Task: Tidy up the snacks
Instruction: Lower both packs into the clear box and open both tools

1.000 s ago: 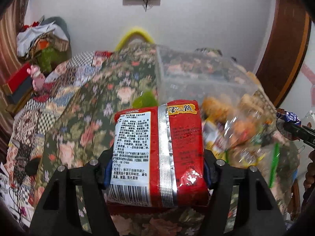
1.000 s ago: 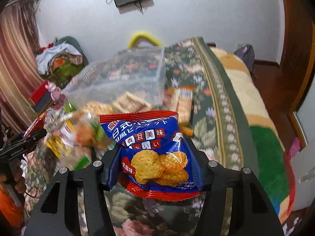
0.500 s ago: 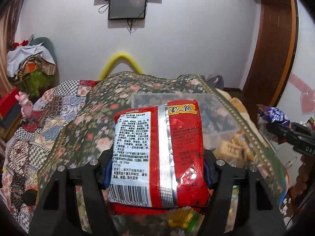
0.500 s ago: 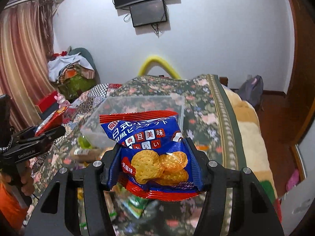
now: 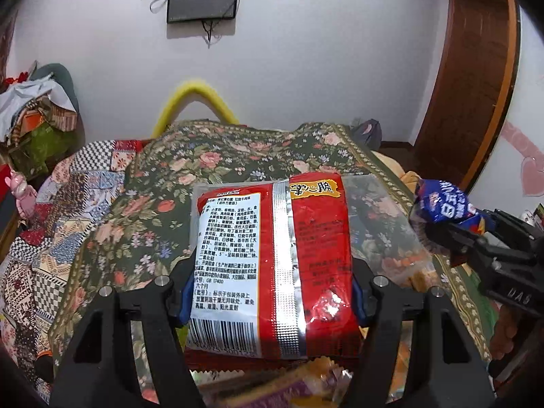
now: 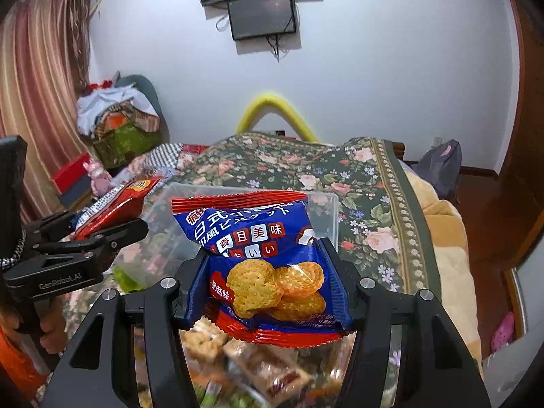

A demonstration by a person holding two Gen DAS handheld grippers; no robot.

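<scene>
My left gripper is shut on a red snack packet with a white label and silver seam, held above the bed. My right gripper is shut on a blue and red biscuit bag. Each gripper shows in the other view: the right one with its blue bag at the right, the left one with its red packet at the left. A clear plastic box stands on the floral bedspread beyond both packets. Loose wrapped snacks lie below the grippers.
A patchwork quilt lies on the left of the bed. A yellow curved tube rises behind the bed. Piled clothes sit at the left wall, screens hang on the wall, a wooden door frame stands right.
Both grippers have lifted and tilted up with their packets, so the snack pile has dropped to the bottom edge and more wall shows. The grips are unchanged.
</scene>
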